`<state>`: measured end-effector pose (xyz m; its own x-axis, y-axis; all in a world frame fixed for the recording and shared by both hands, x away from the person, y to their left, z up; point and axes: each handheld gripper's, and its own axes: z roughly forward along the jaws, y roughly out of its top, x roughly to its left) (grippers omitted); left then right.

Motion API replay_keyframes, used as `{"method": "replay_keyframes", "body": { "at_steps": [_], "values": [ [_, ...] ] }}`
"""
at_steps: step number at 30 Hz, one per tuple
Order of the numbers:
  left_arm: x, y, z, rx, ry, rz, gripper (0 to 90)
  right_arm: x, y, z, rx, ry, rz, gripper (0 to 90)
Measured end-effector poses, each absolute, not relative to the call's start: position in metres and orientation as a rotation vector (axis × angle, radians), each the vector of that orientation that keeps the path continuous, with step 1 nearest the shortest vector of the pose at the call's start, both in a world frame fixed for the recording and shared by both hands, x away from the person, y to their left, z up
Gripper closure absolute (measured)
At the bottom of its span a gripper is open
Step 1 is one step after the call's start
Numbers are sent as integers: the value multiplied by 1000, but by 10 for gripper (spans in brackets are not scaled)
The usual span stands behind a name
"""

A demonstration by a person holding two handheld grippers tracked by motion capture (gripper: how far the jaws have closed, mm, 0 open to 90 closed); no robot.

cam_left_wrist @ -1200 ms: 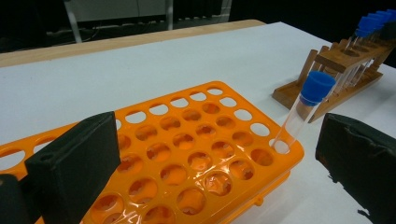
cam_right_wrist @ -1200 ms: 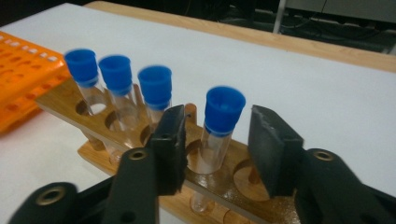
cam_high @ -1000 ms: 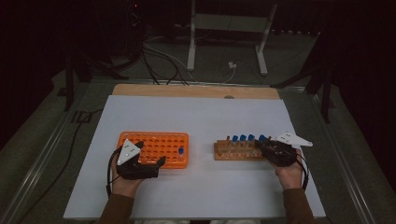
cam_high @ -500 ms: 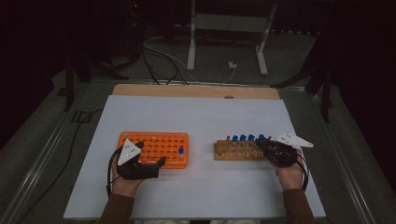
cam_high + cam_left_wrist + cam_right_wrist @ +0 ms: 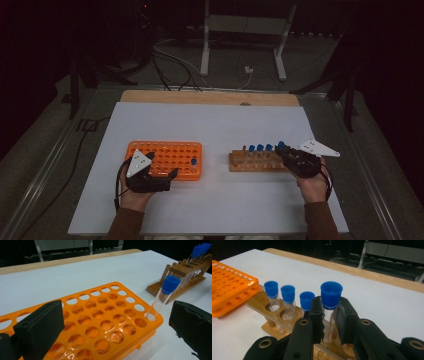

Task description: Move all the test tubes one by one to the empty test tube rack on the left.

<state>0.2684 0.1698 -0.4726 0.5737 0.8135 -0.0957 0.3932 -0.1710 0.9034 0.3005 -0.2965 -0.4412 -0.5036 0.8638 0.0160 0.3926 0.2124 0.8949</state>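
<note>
An orange tube rack [image 5: 165,152] lies at the left of the white table, with one blue-capped tube [image 5: 193,162] standing in its right end. My left gripper [image 5: 161,166] is at the rack's near edge, open. In the left gripper view the gripper [image 5: 117,315] has its jaws wide apart over the rack [image 5: 100,317], and the tube [image 5: 165,295] stands between them, untouched. A wooden rack [image 5: 252,162] to the right holds several blue-capped tubes [image 5: 287,298]. My right gripper [image 5: 330,307] is shut on the rightmost tube [image 5: 331,296], whose bottom is still in the wooden rack [image 5: 262,303].
The white table top [image 5: 210,125] has bare room behind and in front of both racks. A wooden strip [image 5: 210,96] runs along its far edge. Cables and a metal stand [image 5: 240,40] are on the floor beyond.
</note>
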Motion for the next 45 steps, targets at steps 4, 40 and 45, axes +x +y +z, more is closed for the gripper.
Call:
{"method": "replay_keyframes", "body": {
  "at_steps": [4,40,45],
  "values": [
    [268,170,-473,1781,995,513,5,299,-296,-434,1152,1988,1256,771],
    [268,169,-471,1780,989,517,5,281,-273,-395,1005,2029,1349,771],
    [268,169,-471,1775,987,517,5,282,-262,-397,984,2056,1357,770]
  ]
}}
